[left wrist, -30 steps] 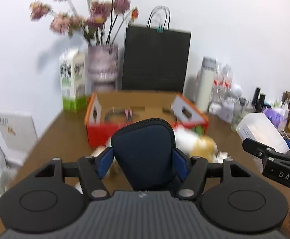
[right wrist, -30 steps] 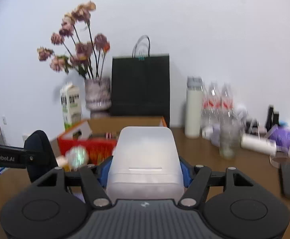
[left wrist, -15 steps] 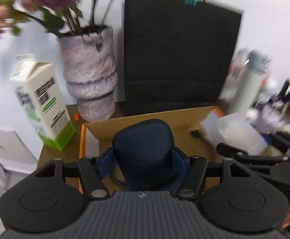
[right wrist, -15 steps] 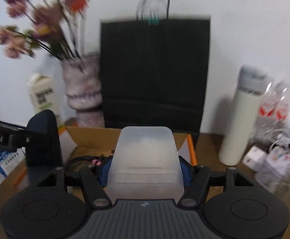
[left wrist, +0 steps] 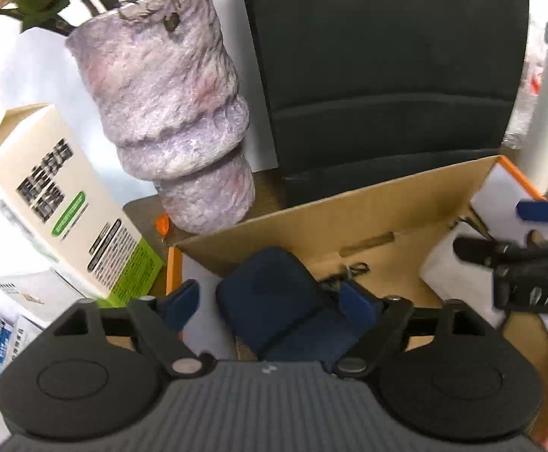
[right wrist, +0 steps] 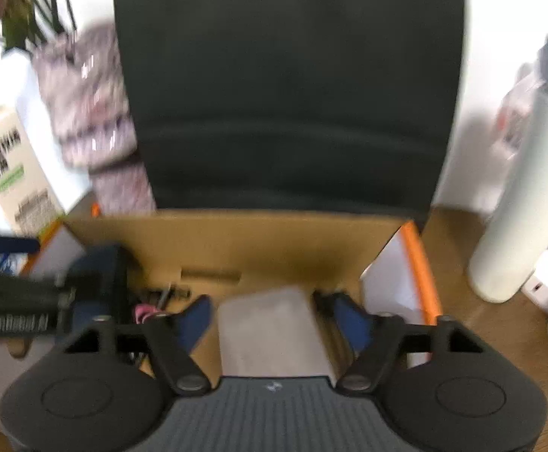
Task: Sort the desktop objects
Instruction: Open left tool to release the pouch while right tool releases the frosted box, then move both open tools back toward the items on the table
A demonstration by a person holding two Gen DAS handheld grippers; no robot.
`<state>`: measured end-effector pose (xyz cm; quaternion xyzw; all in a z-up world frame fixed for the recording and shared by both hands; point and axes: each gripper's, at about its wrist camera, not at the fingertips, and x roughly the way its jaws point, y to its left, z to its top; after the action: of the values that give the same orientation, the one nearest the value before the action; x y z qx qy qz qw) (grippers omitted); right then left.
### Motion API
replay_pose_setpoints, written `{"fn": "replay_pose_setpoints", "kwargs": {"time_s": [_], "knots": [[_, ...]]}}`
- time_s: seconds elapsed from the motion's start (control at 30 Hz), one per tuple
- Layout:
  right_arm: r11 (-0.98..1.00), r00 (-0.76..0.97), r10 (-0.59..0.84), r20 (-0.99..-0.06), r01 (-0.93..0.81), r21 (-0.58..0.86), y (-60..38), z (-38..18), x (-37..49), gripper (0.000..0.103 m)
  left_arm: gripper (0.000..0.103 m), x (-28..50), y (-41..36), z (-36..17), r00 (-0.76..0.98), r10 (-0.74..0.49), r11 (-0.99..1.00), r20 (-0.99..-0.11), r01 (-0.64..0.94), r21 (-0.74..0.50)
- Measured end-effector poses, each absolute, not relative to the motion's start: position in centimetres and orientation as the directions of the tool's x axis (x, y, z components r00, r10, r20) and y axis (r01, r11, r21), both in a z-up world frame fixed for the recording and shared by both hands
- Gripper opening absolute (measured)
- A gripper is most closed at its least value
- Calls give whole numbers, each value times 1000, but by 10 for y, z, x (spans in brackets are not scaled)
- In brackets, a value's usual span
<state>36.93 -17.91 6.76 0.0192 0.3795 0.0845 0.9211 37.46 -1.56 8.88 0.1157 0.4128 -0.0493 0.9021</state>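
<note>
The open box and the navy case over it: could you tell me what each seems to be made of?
Box: likely corrugated cardboard, matte brown inside, with orange-edged flaps. Navy case: apparently fabric-covered, matte woven look, rounded moulded shape; what lies beneath cannot be told.

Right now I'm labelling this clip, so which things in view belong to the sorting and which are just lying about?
In the job:
- navy case
- translucent plastic box
- cardboard box
- left gripper, right gripper

Lying about:
- vase
- carton
- black bag
- white bottle
</note>
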Motion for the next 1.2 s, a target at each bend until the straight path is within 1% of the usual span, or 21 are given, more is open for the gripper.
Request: {"fn": "replay_pose_setpoints", "kwargs": {"time_s": [0.07,0.17,0.27,0.33,0.43,0.47,0.53,0.57,0.6,0.7,0.83,0.9,0.97,1.07,1.13,1.2], "knots": [[987,713,159,-683,-136,87,-182,80,358,84,102,365,-10,98,647,14,976,-763,156,149],[990,720,123,-683,-137,33,-188,96,343,84,102,346,-2,113,632,29,989,-775,94,113],[992,736,61,-674,-117,-38,-191,111,317,86,103,313,2,122,653,43,993,-756,52,102],[993,749,49,-661,-108,-48,-198,117,297,87,103,283,4,120,707,64,992,-704,33,123],[993,779,72,-623,-114,-28,-210,121,254,89,103,232,4,110,766,134,982,-629,-17,188],[993,787,75,-613,-116,-27,-211,120,237,89,103,213,4,109,782,137,981,-608,-23,191],[994,815,62,-576,-104,-41,-210,117,202,90,103,170,7,109,819,106,987,-565,-18,159],[994,831,57,-553,-100,-47,-208,116,183,92,103,149,9,108,832,78,991,-549,-7,130],[995,847,55,-529,-94,-46,-207,113,164,95,103,131,11,106,839,51,994,-542,7,105],[994,870,75,-487,-106,-38,-202,100,110,96,103,79,17,86,850,20,1000,-527,-5,31],[988,849,115,-515,-152,-29,-194,72,48,96,103,18,14,51,847,35,999,-531,-13,45],[989,847,126,-516,-150,-5,-193,59,17,97,103,-4,14,40,849,18,1000,-528,-4,28],[985,838,152,-524,-174,6,-188,50,-8,97,103,-23,18,33,856,-19,1000,-517,13,-15],[977,837,200,-509,-208,42,-183,42,-40,97,103,-40,23,28,856,-64,996,-512,26,-81],[973,844,210,-493,-231,18,-178,40,-55,97,103,-45,24,26,855,-92,993,-511,40,-112],[974,863,173,-475,-221,-47,-172,40,-61,97,103,-49,21,27,869,-81,995,-489,38,-97]]}}
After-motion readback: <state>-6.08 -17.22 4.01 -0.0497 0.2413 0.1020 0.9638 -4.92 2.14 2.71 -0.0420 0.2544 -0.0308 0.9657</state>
